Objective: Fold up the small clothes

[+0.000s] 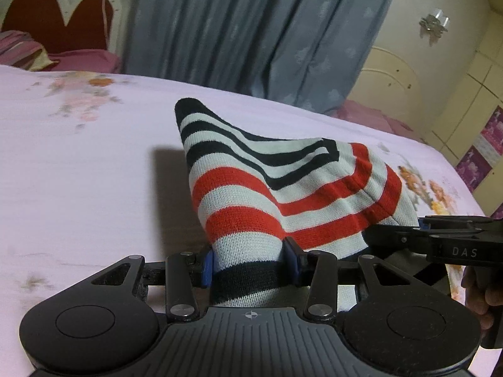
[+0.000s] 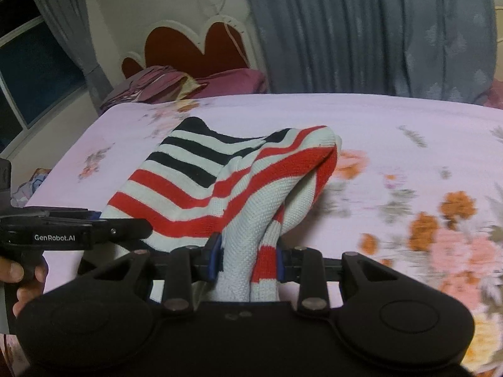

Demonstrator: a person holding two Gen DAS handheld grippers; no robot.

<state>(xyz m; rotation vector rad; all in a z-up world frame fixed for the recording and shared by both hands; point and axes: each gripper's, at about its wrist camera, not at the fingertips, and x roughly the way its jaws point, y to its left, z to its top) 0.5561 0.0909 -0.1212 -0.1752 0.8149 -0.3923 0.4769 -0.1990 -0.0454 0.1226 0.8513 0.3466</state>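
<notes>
1. Left gripper (image 1: 250, 267), seen from its own camera, is matte black plastic with ribbed housing, round hubs and flat link arms; its blue pads (image 1: 207, 268) are clamped on a bunched band of the garment (image 1: 251, 185).
2. That garment is a ribbed knit in white with black stripes toward its far peak and red stripes nearer the jaws; it rises off the sheet (image 1: 78, 172) in a tent shape, its black-edged corner pointing up and left.
3. Beneath it, the sheet is smooth pale pink cloth with faded floral print, and the knit casts a soft shadow on it.
4. At the right edge, the right gripper (image 1: 419, 224) comes in sideways, black and angular, its jaws closed on the garment's white hem, with a hand (image 1: 481, 292) on its grip.
5. Behind hang pleated grey curtains (image 1: 251, 22) and a scalloped headboard (image 1: 63, 15) with red panels.
6. From the right wrist camera, the right gripper (image 2: 250, 260) pinches a gathered white-and-red fold of the garment (image 2: 201, 182) between its blue pads (image 2: 215, 259).
7. The knit fans away from the jaws, folded over on itself at its right side into a rounded, hollow bulge above the sheet (image 2: 393, 144).
8. At the left, the left gripper (image 2: 97, 215) holds the garment's near edge, jaws closed on it, fingers (image 2: 12, 271) wrapped round the handle.
</notes>
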